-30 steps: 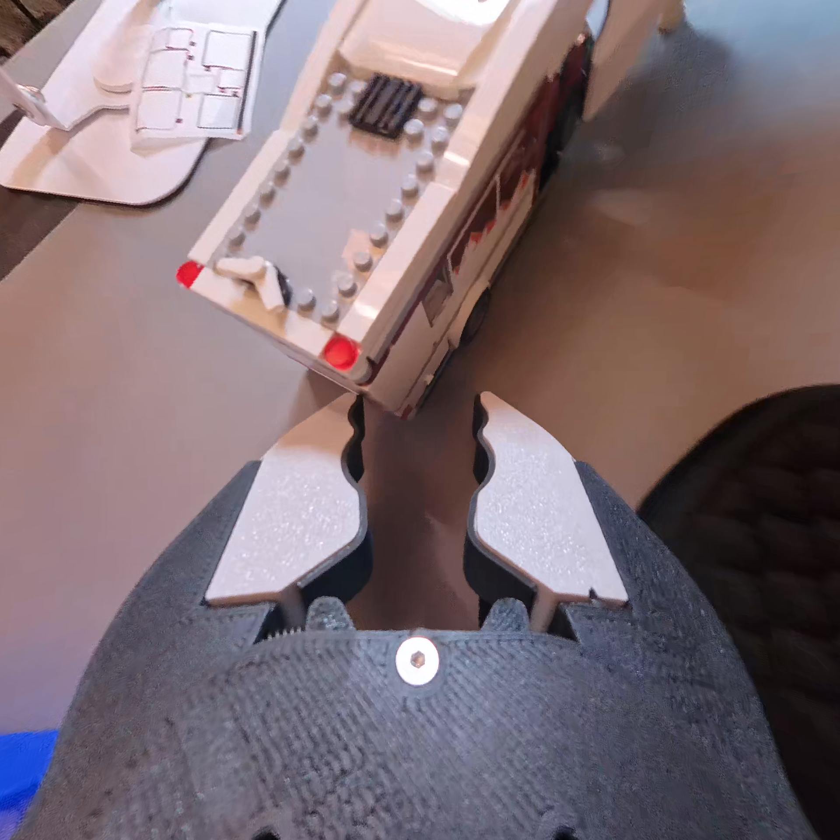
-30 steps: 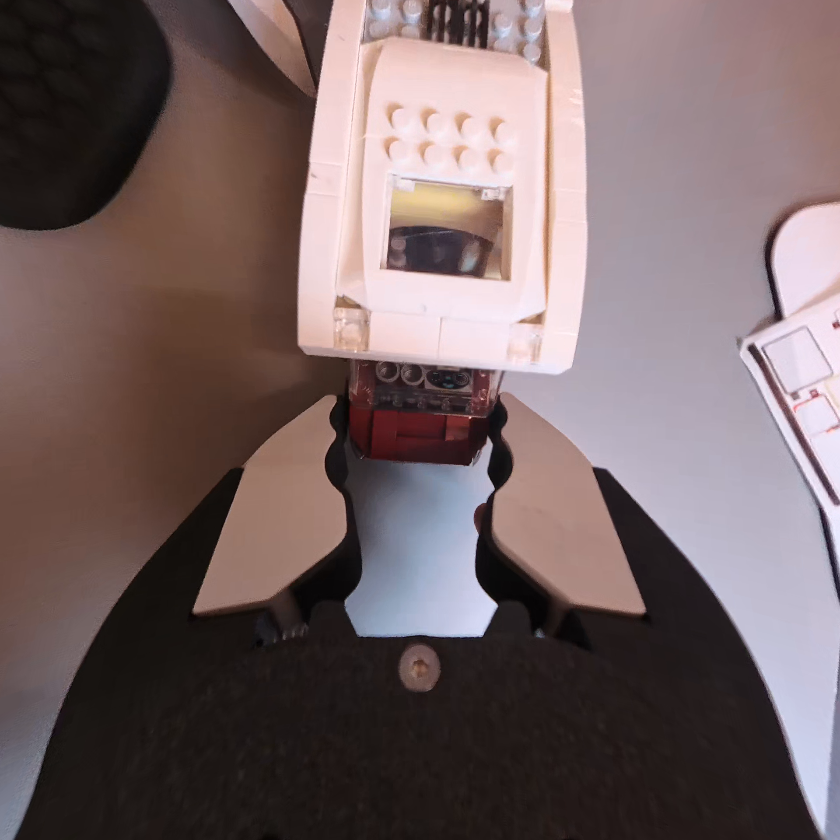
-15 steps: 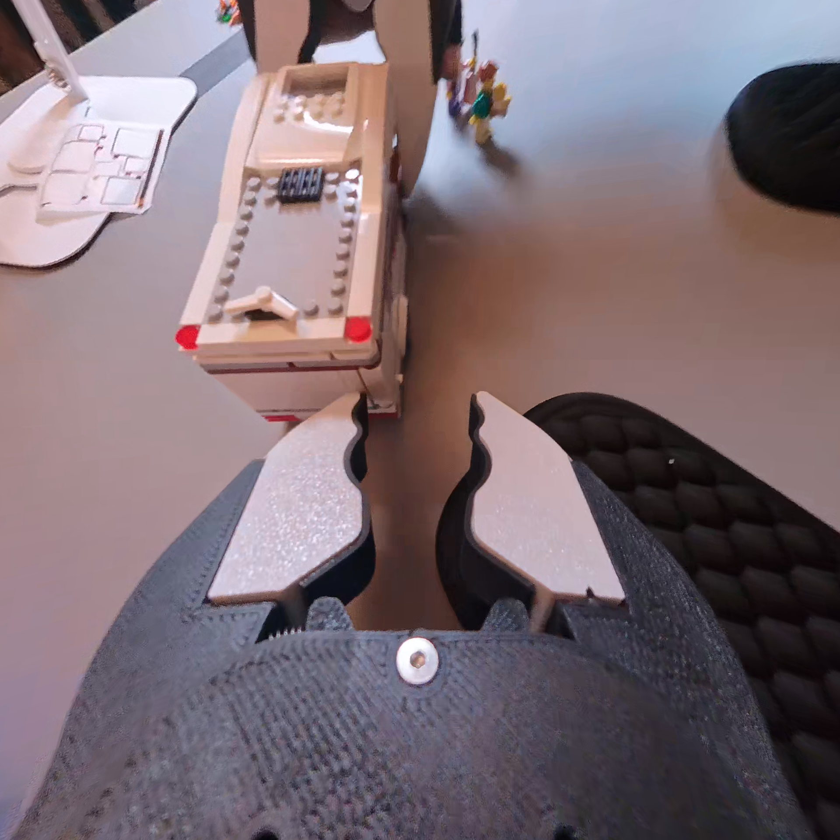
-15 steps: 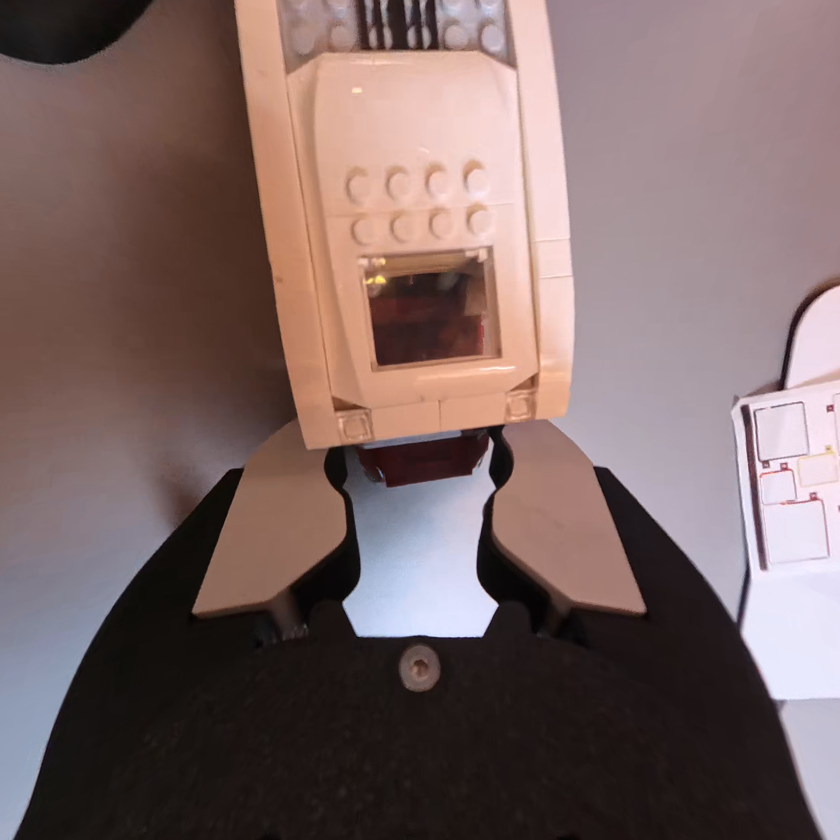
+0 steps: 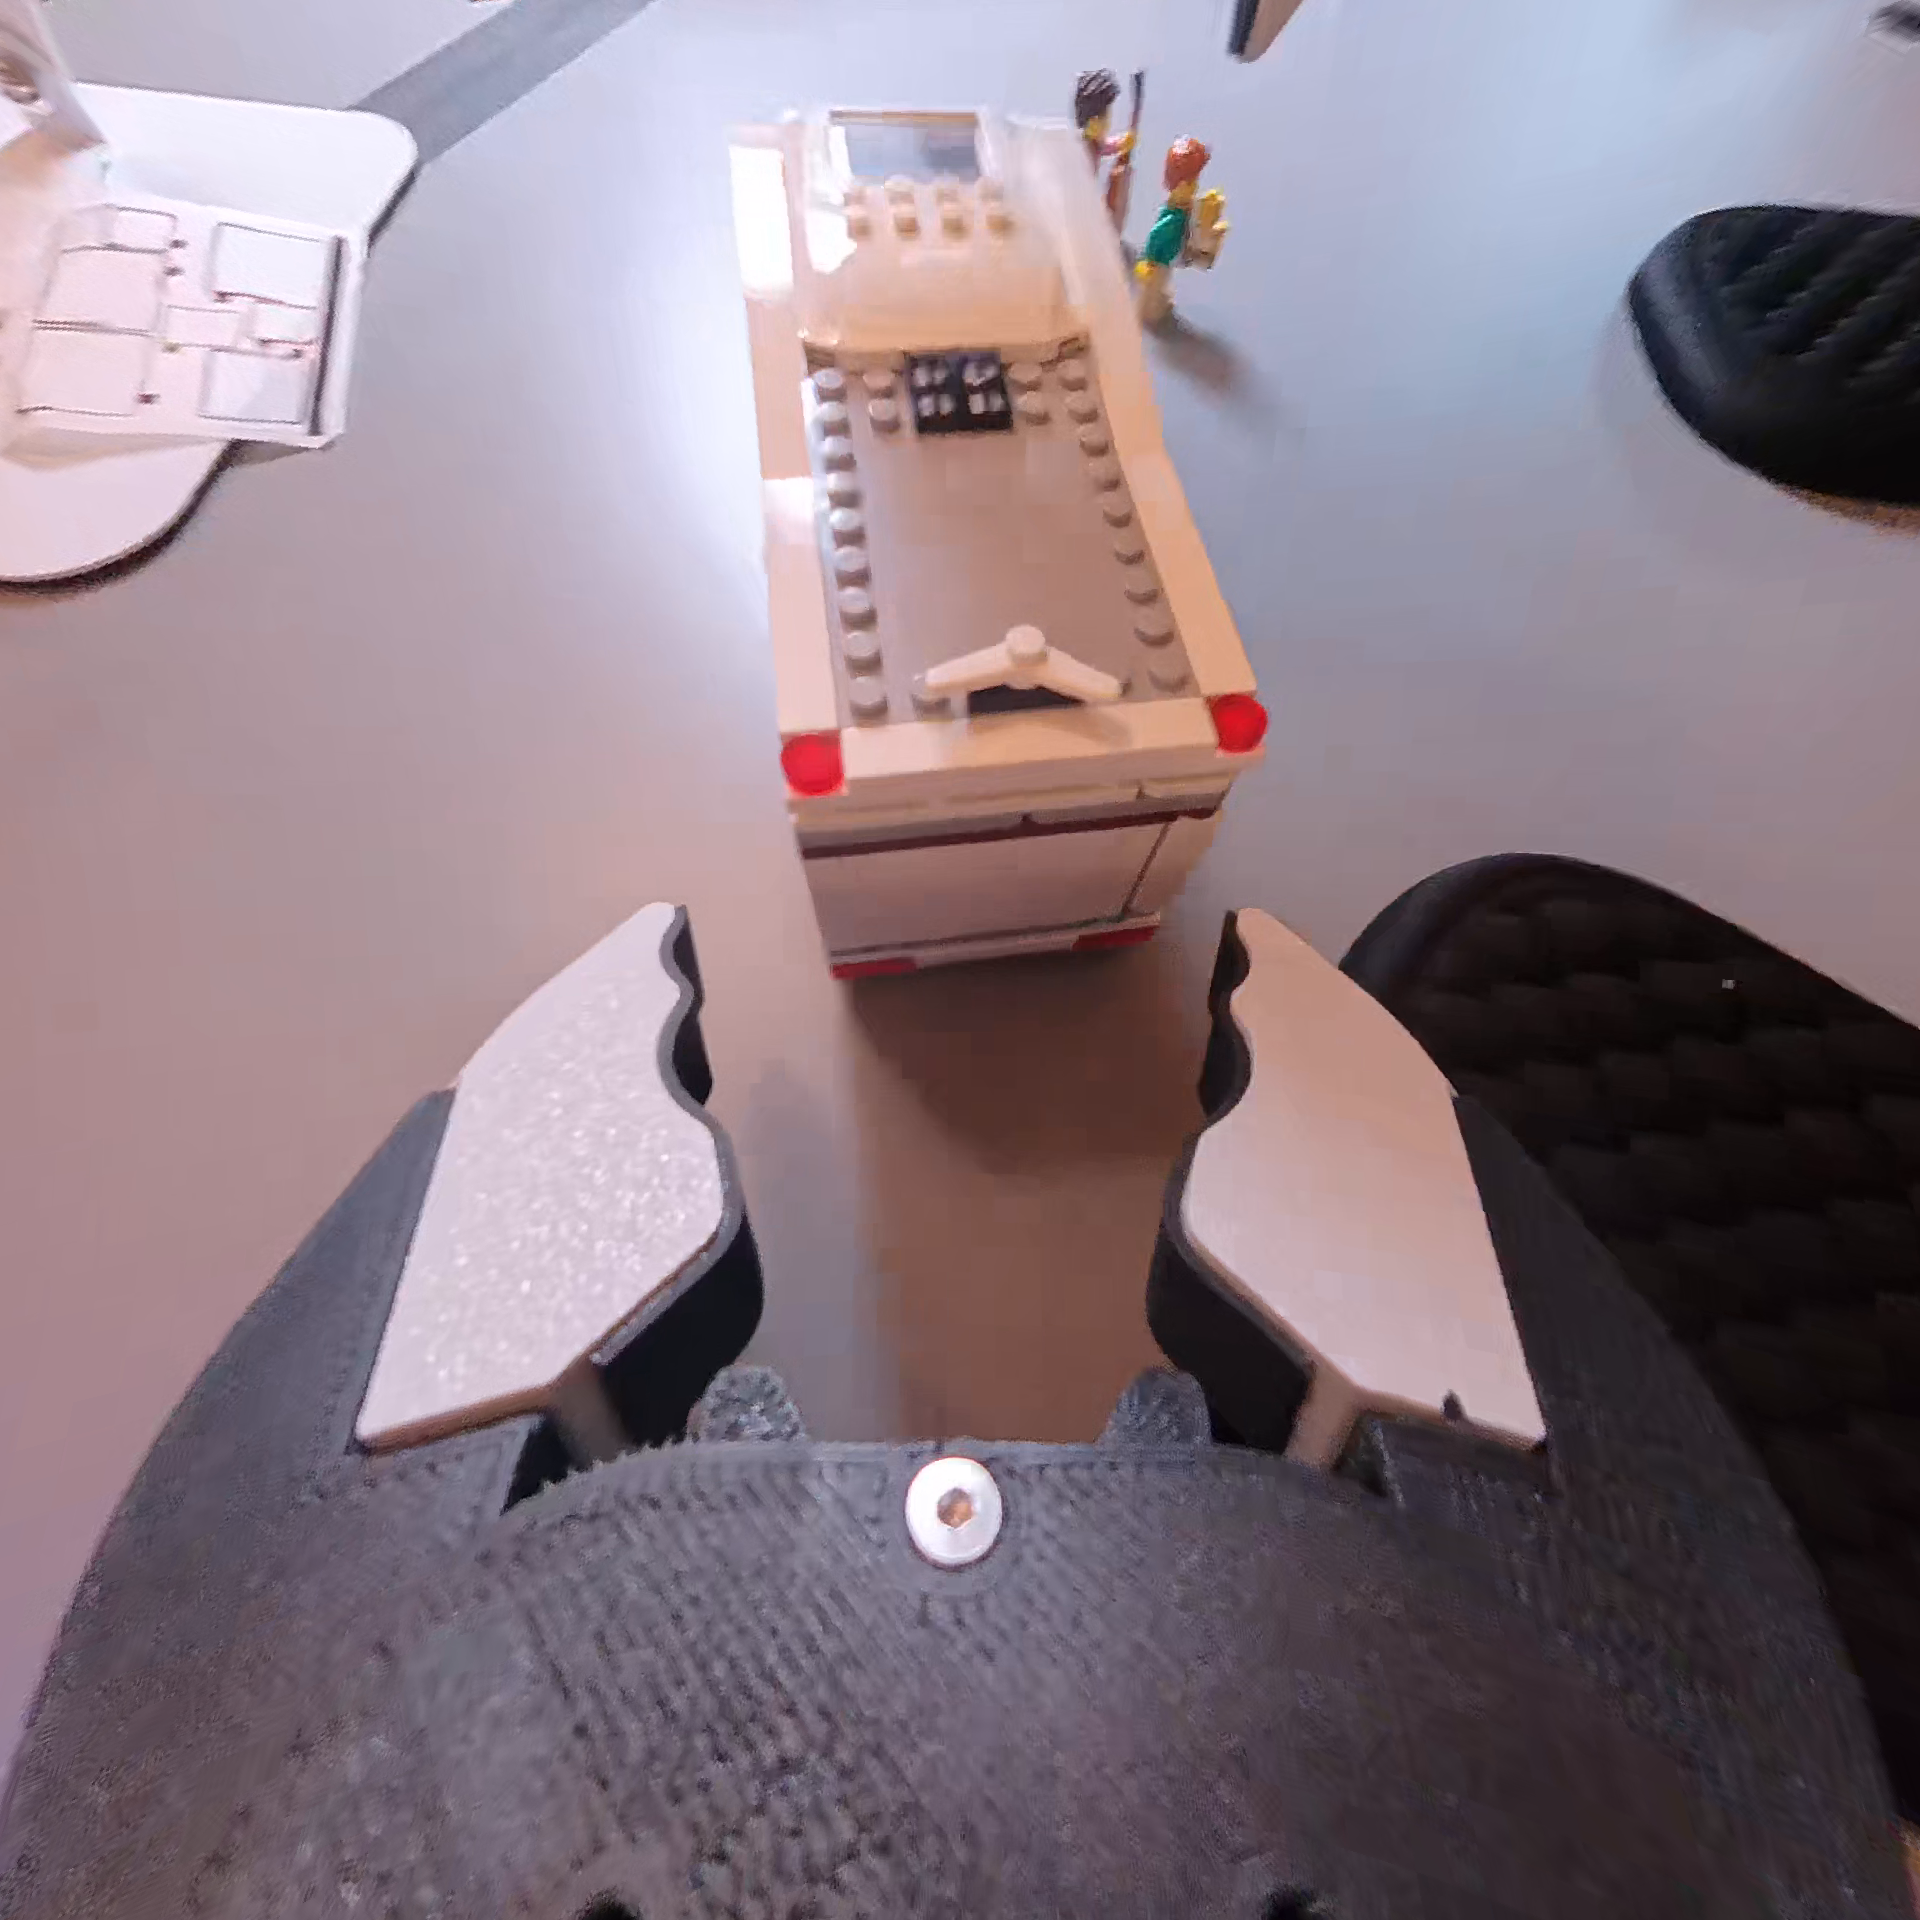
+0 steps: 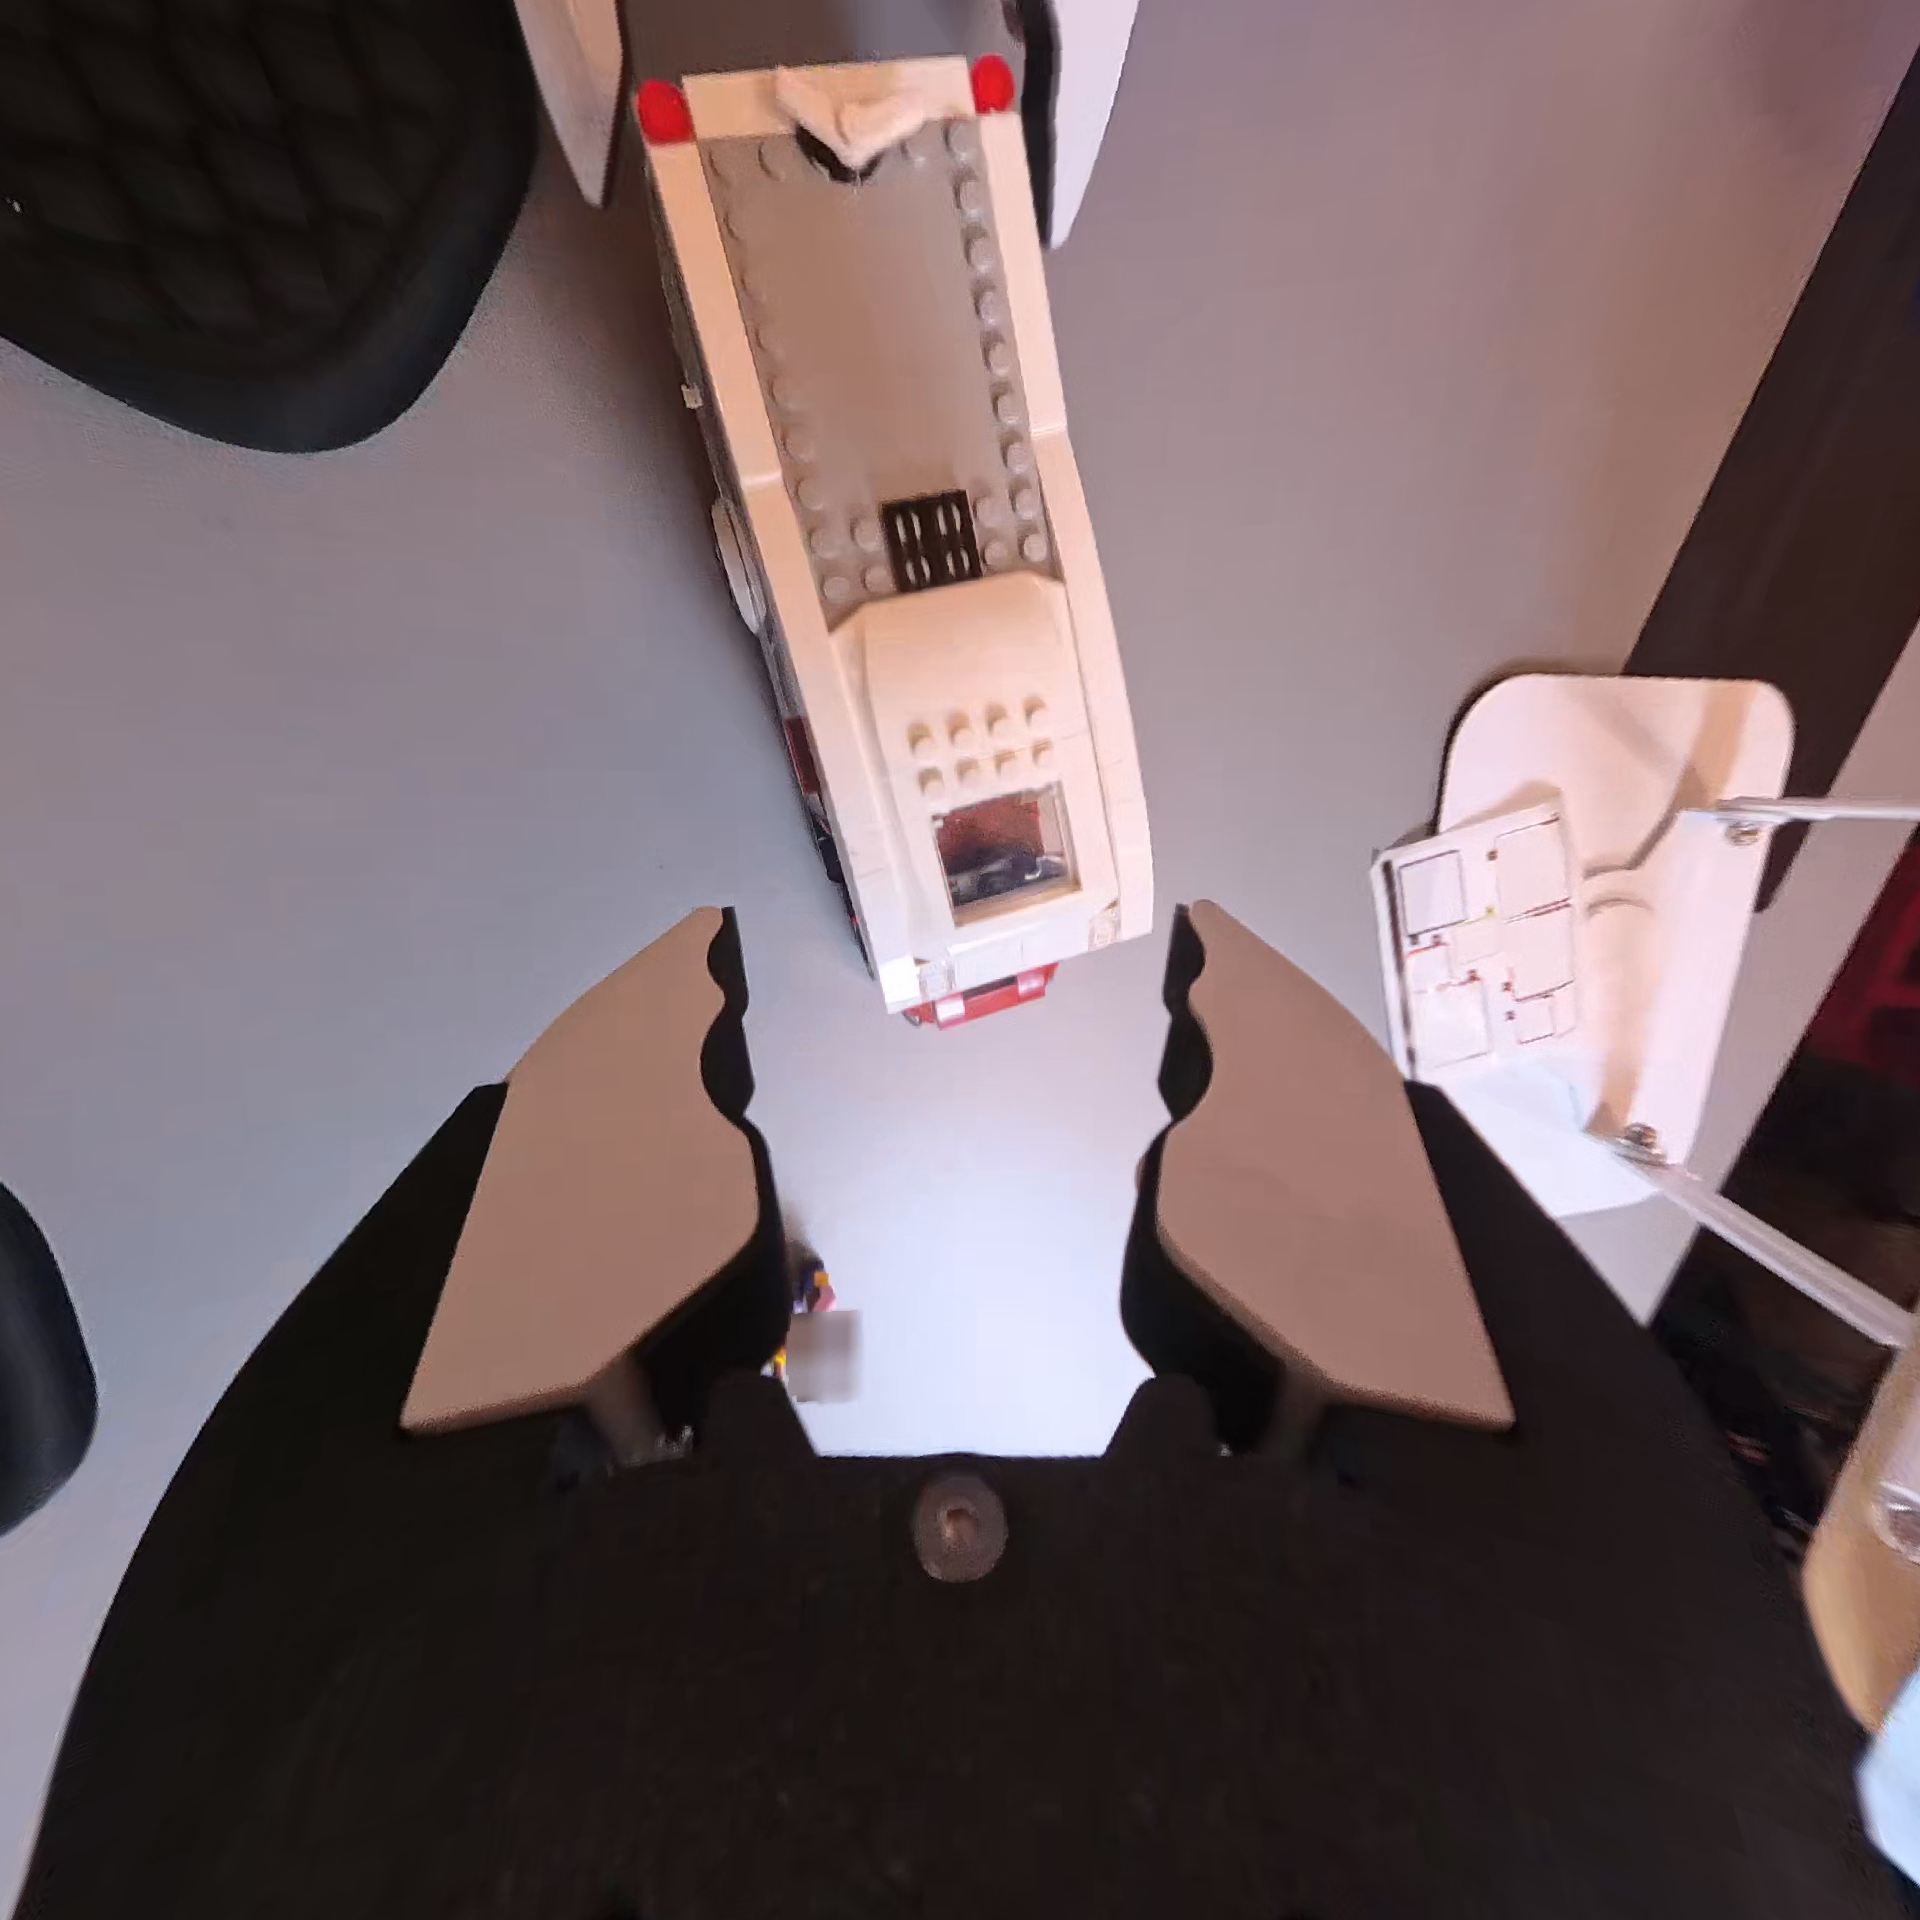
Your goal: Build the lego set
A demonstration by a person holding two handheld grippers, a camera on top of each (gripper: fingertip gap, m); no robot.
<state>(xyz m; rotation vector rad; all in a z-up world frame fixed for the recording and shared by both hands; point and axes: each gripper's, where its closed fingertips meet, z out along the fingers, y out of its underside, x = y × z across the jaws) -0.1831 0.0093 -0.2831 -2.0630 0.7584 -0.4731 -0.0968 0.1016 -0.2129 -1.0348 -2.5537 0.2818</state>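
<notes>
A white toy-brick camper van (image 5: 987, 540) with a grey studded roof and red tail lights stands on the grey table (image 5: 416, 779). My left gripper (image 5: 956, 930) is open and empty just behind the van's rear end, not touching it. My right gripper (image 6: 956, 925) is open and empty just in front of the van's cab (image 6: 977, 831), whose red bumper (image 6: 987, 997) lies between the fingertips without contact. The left gripper's white fingers (image 6: 592, 104) show at the van's far end in the right wrist view.
Two small toy figures (image 5: 1153, 197) stand beside the van's front right. Black quilted pads (image 5: 1662, 1091) lie right of the van and farther back (image 5: 1808, 353). A white stand base with a sheet of squares (image 5: 177, 332) lies at the left, also seen in the right wrist view (image 6: 1507, 935). Spacing between my two grippers at the tips: around 15 centimetres.
Both grippers opened wide. The right let go of the van's front, which it gripped before, and drew back. The left swung behind the van; the van now rests level on the table.
</notes>
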